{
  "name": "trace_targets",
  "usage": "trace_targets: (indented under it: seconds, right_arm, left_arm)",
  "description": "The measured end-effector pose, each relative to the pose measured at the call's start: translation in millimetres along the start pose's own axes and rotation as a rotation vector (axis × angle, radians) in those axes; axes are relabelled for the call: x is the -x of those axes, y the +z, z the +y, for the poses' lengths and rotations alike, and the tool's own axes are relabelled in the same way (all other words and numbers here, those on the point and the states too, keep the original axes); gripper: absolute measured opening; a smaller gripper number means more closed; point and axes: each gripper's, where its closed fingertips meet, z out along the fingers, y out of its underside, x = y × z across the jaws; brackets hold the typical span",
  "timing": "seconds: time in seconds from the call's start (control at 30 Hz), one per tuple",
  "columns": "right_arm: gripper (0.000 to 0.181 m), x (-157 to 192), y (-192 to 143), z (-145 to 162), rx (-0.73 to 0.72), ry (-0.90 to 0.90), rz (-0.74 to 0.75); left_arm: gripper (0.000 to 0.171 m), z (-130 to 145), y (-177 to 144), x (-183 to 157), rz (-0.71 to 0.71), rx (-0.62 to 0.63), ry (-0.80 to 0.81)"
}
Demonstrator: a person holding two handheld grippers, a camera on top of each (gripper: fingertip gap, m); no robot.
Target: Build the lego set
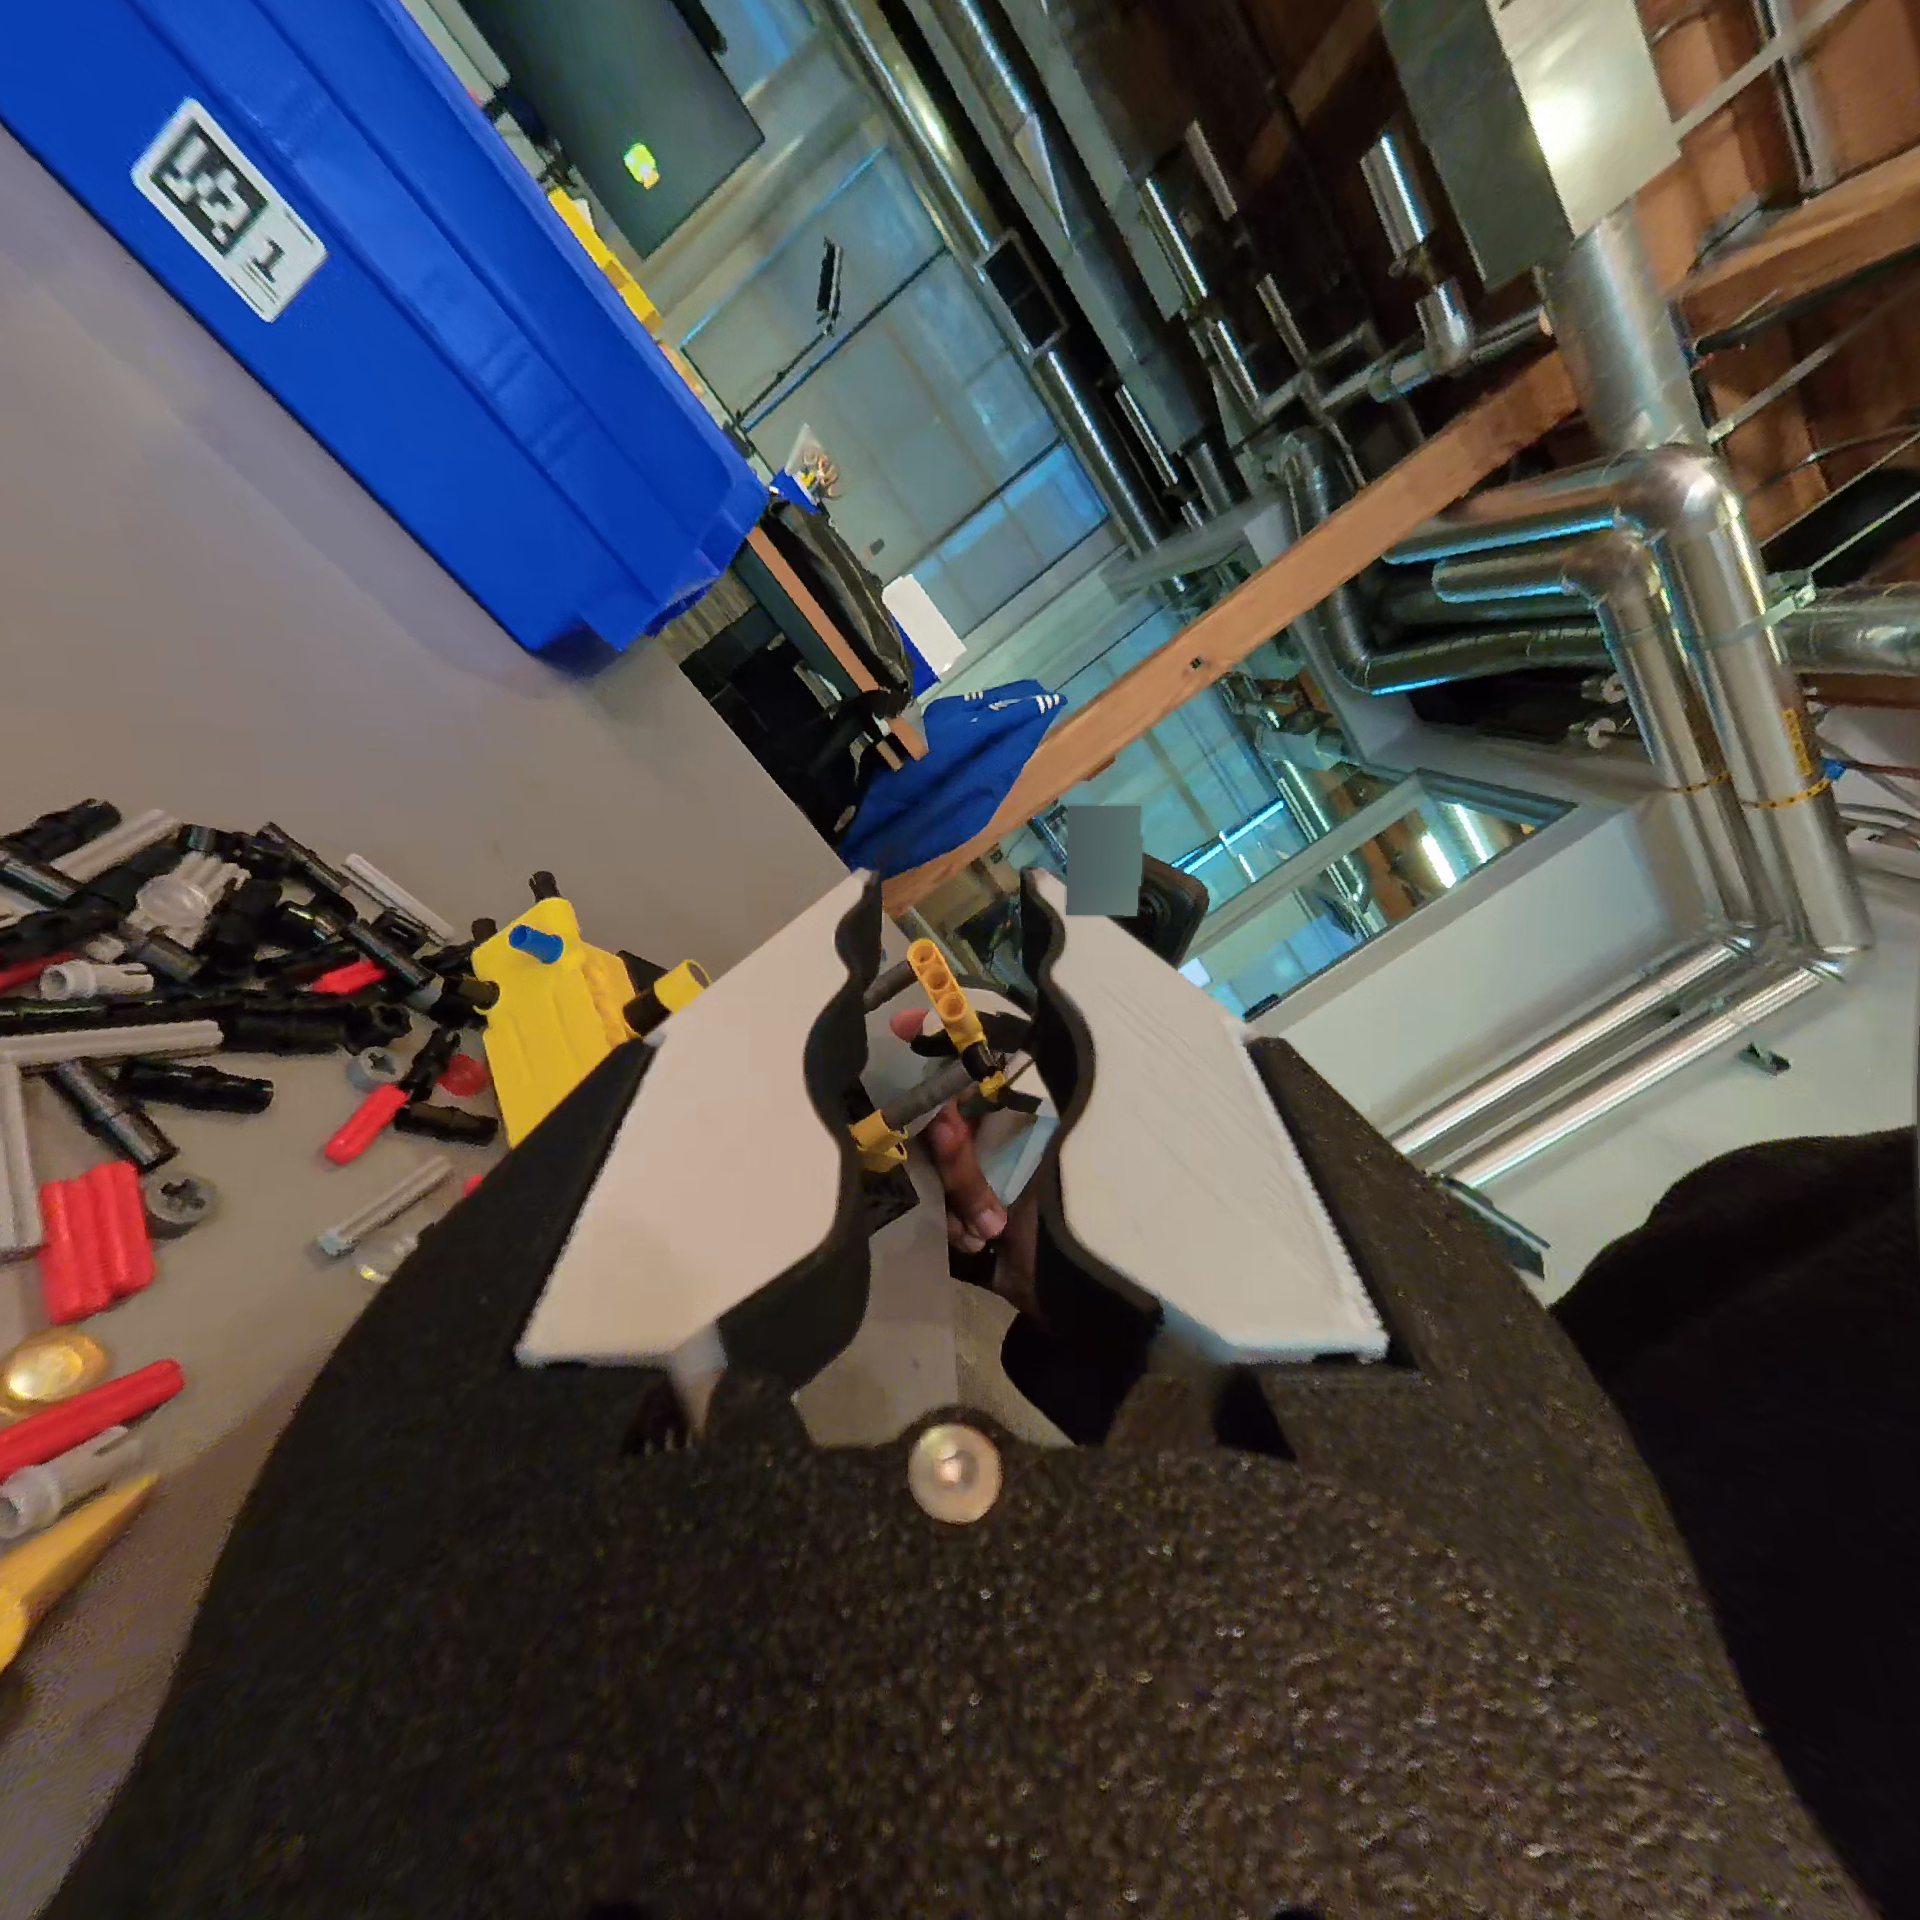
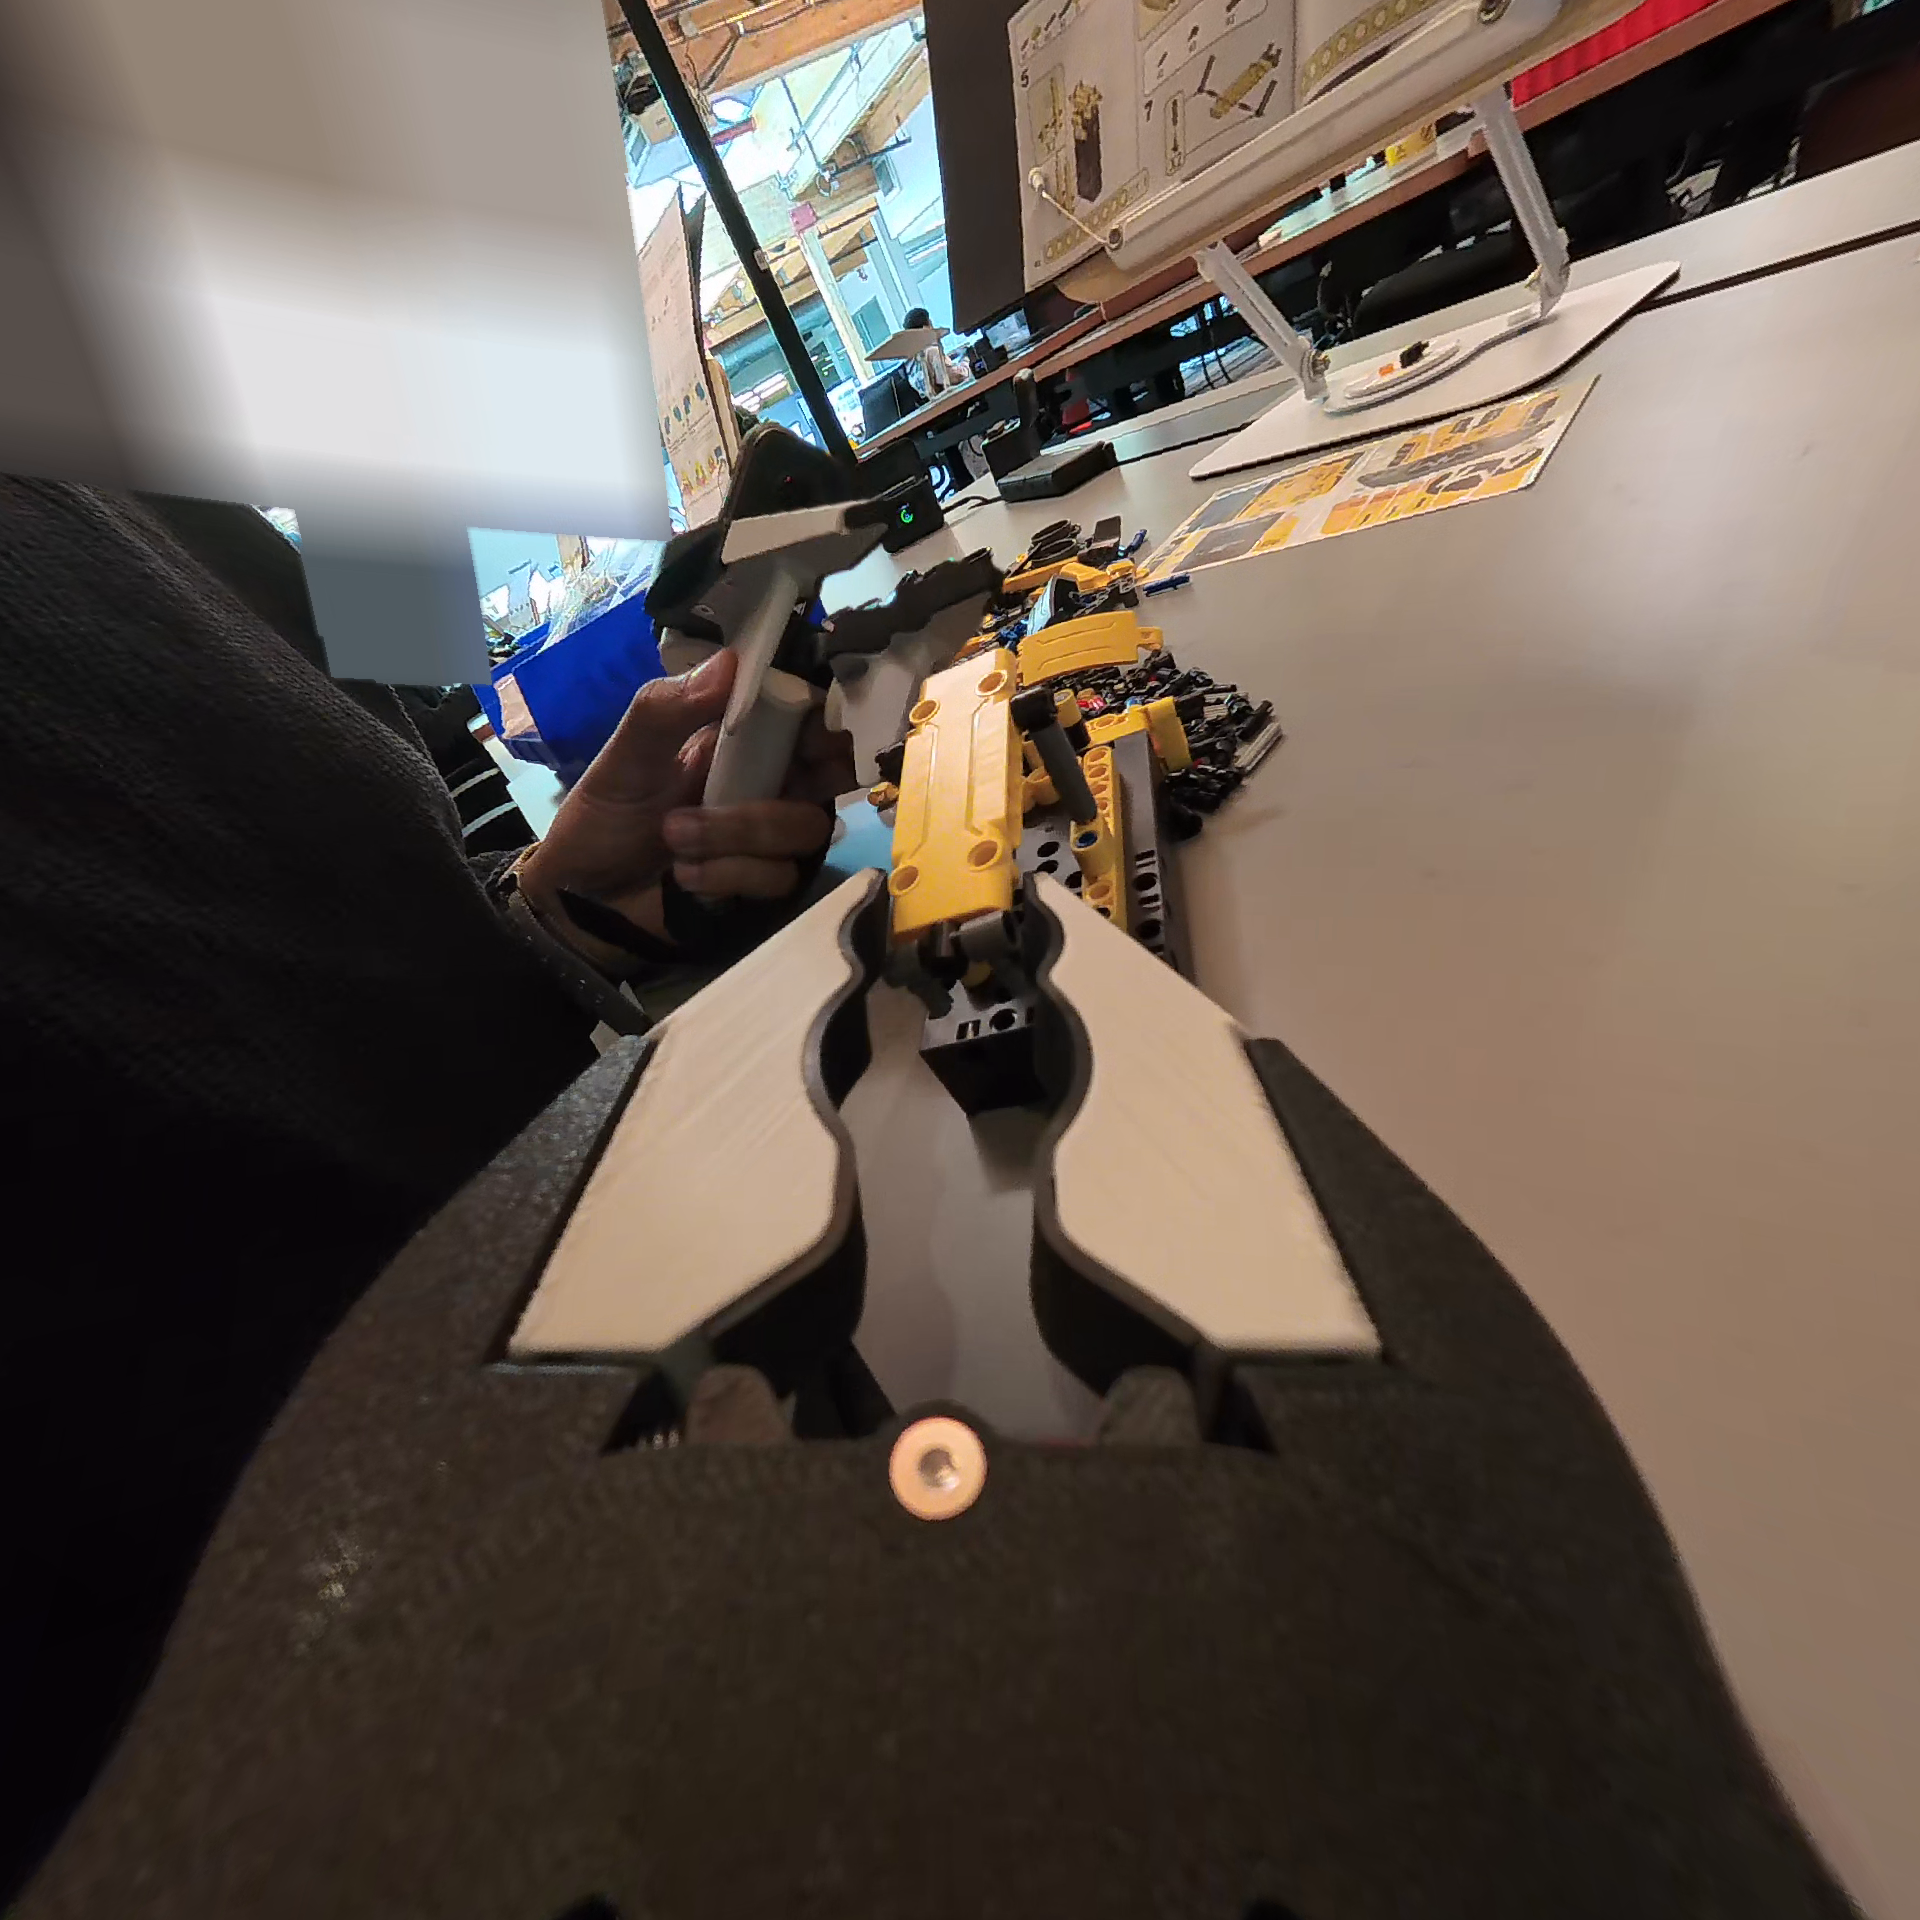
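A blue bin (image 1: 416, 343) with a black-and-white tag stands on the grey table (image 1: 260, 644), beyond a heap of black, grey and red plastic pegs (image 1: 187, 997). Silver ducts (image 1: 1683, 582) run overhead. In the right wrist view an open instruction booklet (image 2: 1174, 104) rests on a white stand (image 2: 1455, 353), with a yellow printed sheet (image 2: 1361, 488) flat just beside it
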Motion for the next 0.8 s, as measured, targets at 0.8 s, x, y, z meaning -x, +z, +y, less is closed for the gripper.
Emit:
trace_targets:
  seconds: [0.8]
  right_arm:
    - [0.043, -10, -4, -6, -0.021, 0.024, 0.081]
  left_arm:
    - [0.026, 20, 14, -1, -0.050, 0.121, 0.128]
